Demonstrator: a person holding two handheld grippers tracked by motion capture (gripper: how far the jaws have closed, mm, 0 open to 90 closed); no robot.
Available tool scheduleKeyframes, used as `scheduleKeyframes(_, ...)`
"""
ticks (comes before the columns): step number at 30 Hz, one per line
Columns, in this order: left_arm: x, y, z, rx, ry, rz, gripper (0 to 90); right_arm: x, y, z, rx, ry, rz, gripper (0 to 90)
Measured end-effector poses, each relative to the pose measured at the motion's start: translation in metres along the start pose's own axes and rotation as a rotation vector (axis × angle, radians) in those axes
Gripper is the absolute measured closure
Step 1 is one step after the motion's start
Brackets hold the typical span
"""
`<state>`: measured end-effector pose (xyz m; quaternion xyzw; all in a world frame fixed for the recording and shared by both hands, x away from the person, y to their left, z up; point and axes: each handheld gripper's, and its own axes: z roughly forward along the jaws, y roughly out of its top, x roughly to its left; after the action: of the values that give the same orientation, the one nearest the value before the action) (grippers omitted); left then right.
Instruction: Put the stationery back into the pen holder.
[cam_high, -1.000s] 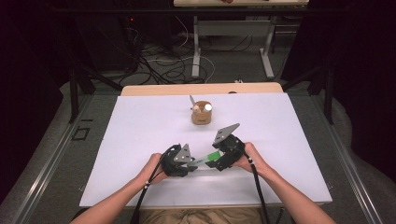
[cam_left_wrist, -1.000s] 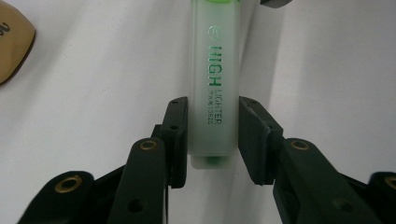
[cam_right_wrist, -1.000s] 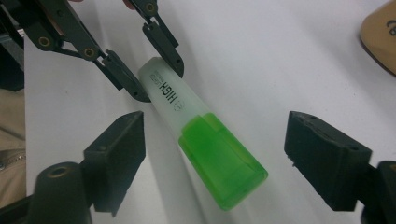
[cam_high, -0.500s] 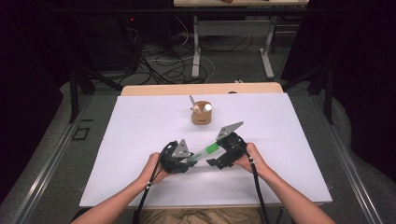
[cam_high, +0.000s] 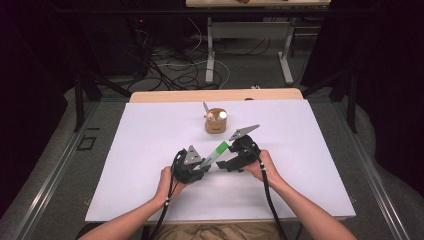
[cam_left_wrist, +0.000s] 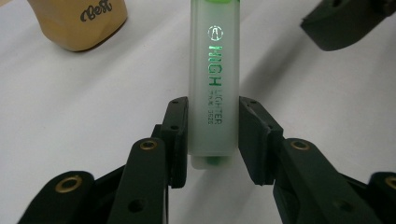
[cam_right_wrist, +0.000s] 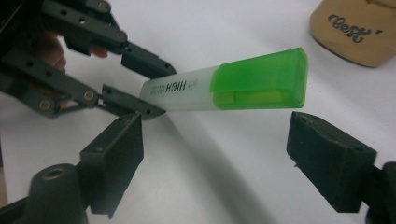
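My left gripper (cam_high: 205, 164) (cam_left_wrist: 212, 135) is shut on the pale barrel end of a green highlighter (cam_high: 218, 149) (cam_left_wrist: 215, 70), held above the white table top (cam_high: 300, 150). Its green cap (cam_right_wrist: 259, 79) points away toward a brown wooden cup (cam_high: 215, 121) (cam_left_wrist: 79, 21). My right gripper (cam_high: 224, 164) (cam_right_wrist: 215, 126) stands open just short of the cap. Its jaws have just been closing a little; the cap lies beyond their tips, untouched. The left gripper (cam_right_wrist: 159, 91) also shows there, clamped on the barrel.
The brown cup (cam_right_wrist: 355, 32) bears the word "Best" and has a thin grey item (cam_high: 205, 107) sticking out of it. A wooden table edge (cam_high: 215, 95) lies behind the white top; beyond are cables and metal table legs on the floor.
The highlighter's green cap end has swung up and toward the cup, so more of it shows between the two grippers. The right gripper has shifted slightly; the left hand stayed put.
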<state>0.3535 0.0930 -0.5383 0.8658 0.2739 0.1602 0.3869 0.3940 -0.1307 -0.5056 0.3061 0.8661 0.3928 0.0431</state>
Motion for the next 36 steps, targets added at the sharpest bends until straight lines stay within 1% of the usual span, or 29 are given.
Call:
scheduleKeyframes(1, 0.000, 0.000, 0.001, 0.005, -0.010, -0.004, 66.0, -0.002, 0.001, 0.002, -0.021, -0.005, 0.002, 20.7)
scheduleKeyframes(3, 0.000, 0.000, 0.004, -0.011, -0.004, -0.013, 66.0, -0.003, 0.002, 0.003, -0.015, -0.008, 0.038, 23.3)
scheduleKeyframes(4, 0.000, 0.000, 0.004, -0.006, -0.010, -0.017, 66.0, -0.005, 0.003, 0.005, -0.026, -0.004, 0.052, 25.3)
scheduleKeyframes(5, 0.000, 0.001, 0.005, 0.002, -0.015, -0.018, 66.0, -0.006, 0.004, 0.008, -0.041, -0.016, 0.066, 27.8)
scheduleKeyframes(6, -0.001, 0.001, 0.007, -0.008, -0.003, -0.017, 65.9, -0.007, 0.005, 0.009, -0.046, -0.019, 0.077, 29.4)
scheduleKeyframes(7, -0.001, 0.001, 0.008, 0.003, -0.013, -0.026, 65.9, -0.009, 0.006, 0.010, -0.058, -0.011, 0.088, 30.7)
scheduleKeyframes(8, 0.000, 0.002, 0.008, 0.013, -0.014, -0.026, 65.9, -0.010, 0.007, 0.011, -0.073, -0.019, 0.109, 34.5)
scheduleKeyframes(9, 0.000, 0.002, 0.010, -0.003, -0.001, -0.028, 65.9, -0.012, 0.008, 0.012, -0.087, -0.027, 0.117, 38.1)
scheduleKeyframes(10, 0.001, 0.002, 0.009, 0.012, -0.010, -0.029, 65.9, -0.012, 0.009, 0.011, -0.093, -0.026, 0.139, 43.0)
scheduleKeyframes(11, 0.001, 0.002, 0.010, 0.001, 0.005, -0.025, 65.9, -0.014, 0.009, 0.010, -0.114, -0.033, 0.149, 48.3)
scheduleKeyframes(12, 0.002, 0.003, 0.010, 0.005, 0.007, -0.021, 65.8, -0.014, 0.010, 0.008, -0.114, -0.036, 0.168, 51.9)
scheduleKeyframes(13, 0.001, 0.003, 0.011, -0.001, 0.005, -0.024, 65.8, -0.015, 0.009, 0.007, -0.133, -0.027, 0.173, 54.5)
scheduleKeyframes(14, 0.001, 0.004, 0.011, 0.007, 0.001, -0.017, 65.8, -0.016, 0.009, 0.005, -0.144, -0.019, 0.191, 57.4)
scheduleKeyframes(15, 0.001, 0.005, 0.011, 0.008, 0.004, -0.013, 65.8, -0.017, 0.008, 0.004, -0.167, -0.008, 0.202, 59.0)
scheduleKeyframes(17, 0.001, 0.006, 0.013, 0.002, 0.011, -0.010, 65.8, -0.016, 0.009, 0.001, -0.191, 0.006, 0.217, 62.9)
scheduleKeyframes(19, 0.000, 0.007, 0.014, 0.000, 0.012, -0.016, 65.8, -0.017, 0.010, -0.003, -0.219, 0.053, 0.247, 68.8)
scheduleKeyframes(20, 0.001, 0.008, 0.013, 0.008, 0.009, -0.005, 65.8, -0.016, 0.011, -0.004, -0.225, 0.071, 0.253, 71.0)
scheduleKeyframes(22, -0.001, 0.008, 0.016, -0.003, 0.018, -0.004, 65.6, -0.012, 0.013, -0.006, -0.228, 0.081, 0.238, 73.4)
scheduleKeyframes(24, -0.002, 0.009, 0.017, 0.001, 0.027, 0.000, 65.0, -0.008, 0.015, -0.007, -0.228, 0.074, 0.213, 74.4)
scheduleKeyframes(26, -0.002, 0.009, 0.017, 0.007, 0.028, 0.004, 63.6, -0.004, 0.016, -0.008, -0.221, 0.066, 0.180, 75.1)
scheduleKeyframes(27, -0.002, 0.009, 0.016, 0.016, 0.026, -0.001, 59.1, -0.002, 0.017, -0.009, -0.216, 0.039, 0.161, 75.1)
scheduleKeyframes(28, -0.001, 0.009, 0.016, 0.017, 0.026, -0.002, 55.1, -0.002, 0.018, -0.010, -0.217, 0.023, 0.139, 75.1)
scheduleKeyframes(29, 0.000, 0.009, 0.015, 0.022, 0.021, -0.006, 51.5, -0.002, 0.018, -0.011, -0.227, 0.011, 0.134, 75.1)
scheduleKeyframes(30, 0.002, 0.010, 0.014, 0.039, 0.016, -0.003, 49.2, -0.003, 0.019, -0.014, -0.220, 0.002, 0.126, 75.1)
scheduleKeyframes(31, 0.003, 0.010, 0.013, 0.043, 0.022, -0.007, 43.8, -0.004, 0.019, -0.016, -0.225, -0.012, 0.119, 75.1)
scheduleKeyframes(32, 0.003, 0.010, 0.012, 0.040, 0.024, -0.018, 40.0, -0.006, 0.019, -0.018, -0.233, -0.019, 0.108, 75.1)
scheduleKeyframes(34, 0.005, 0.010, 0.008, 0.033, 0.041, -0.017, 34.8, -0.008, 0.019, -0.022, -0.232, -0.039, 0.099, 75.1)
scheduleKeyframes(35, 0.007, 0.010, 0.005, 0.044, 0.031, -0.019, 31.5, -0.008, 0.019, -0.023, -0.234, -0.046, 0.099, 75.1)
scheduleKeyframes(36, 0.007, 0.009, 0.002, 0.038, 0.034, -0.033, 28.2, -0.009, 0.019, -0.025, -0.234, -0.056, 0.100, 75.1)
